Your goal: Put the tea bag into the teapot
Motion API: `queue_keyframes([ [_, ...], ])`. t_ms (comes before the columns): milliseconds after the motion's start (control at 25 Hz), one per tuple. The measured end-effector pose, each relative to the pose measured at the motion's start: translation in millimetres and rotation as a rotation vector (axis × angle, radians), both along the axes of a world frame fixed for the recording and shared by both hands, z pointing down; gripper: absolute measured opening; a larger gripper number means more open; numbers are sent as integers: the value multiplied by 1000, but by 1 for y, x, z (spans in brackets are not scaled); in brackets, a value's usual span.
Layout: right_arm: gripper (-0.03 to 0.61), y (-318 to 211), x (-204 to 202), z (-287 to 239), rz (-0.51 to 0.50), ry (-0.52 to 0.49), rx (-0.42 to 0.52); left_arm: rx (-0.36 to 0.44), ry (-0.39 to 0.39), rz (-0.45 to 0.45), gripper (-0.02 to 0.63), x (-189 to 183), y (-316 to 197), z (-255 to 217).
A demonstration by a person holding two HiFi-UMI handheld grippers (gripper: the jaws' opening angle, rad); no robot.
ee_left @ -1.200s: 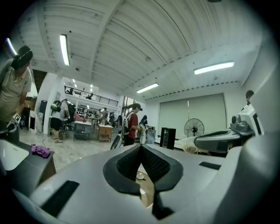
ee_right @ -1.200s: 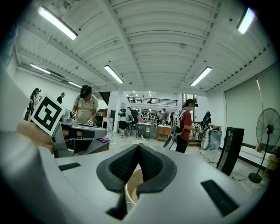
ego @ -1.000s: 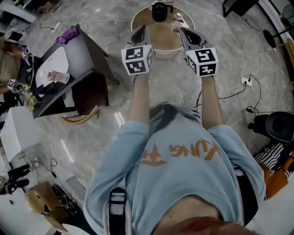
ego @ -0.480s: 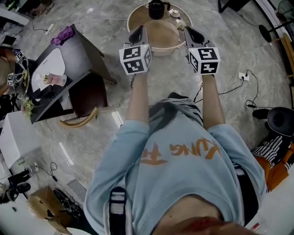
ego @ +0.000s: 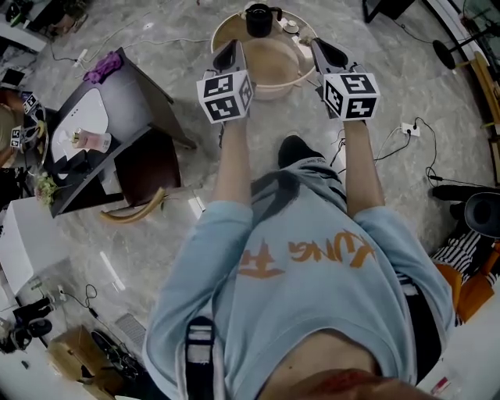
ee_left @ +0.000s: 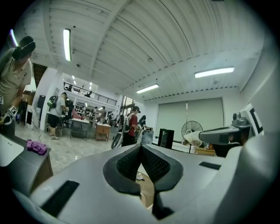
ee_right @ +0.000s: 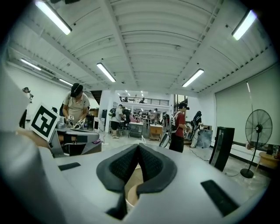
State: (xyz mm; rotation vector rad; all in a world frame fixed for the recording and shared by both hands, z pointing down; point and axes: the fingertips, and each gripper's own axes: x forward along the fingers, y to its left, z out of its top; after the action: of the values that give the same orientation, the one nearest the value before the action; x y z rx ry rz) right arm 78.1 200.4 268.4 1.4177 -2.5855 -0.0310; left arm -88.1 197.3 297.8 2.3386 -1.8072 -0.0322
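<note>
Head view: left gripper, right gripper over round table near teapot; fingers pressed together, empty.

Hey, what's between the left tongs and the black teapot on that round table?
Only bare wooden tabletop lies between the left tongs and the teapot; the head view shows it.

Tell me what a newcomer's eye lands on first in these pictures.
Two marker-cubed tools, the left tool and right tool, both shut and empty, are held out side by side at top centre. Beyond them sits a round table with a black teapot at its far edge.
</note>
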Motion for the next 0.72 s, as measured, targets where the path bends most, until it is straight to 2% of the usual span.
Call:
queue_keyframes([
  [200,12,-11,1,-14,-19,-6,31,19,-12,9,23,5,-10,-9],
  [440,12,-40,-6,-25,-43,-41,56,80,-39,-32,23,-14,-31,-37],
  [720,12,-91,-15,-17,-68,-94,35,59,-86,-33,23,-17,-72,-29],
])
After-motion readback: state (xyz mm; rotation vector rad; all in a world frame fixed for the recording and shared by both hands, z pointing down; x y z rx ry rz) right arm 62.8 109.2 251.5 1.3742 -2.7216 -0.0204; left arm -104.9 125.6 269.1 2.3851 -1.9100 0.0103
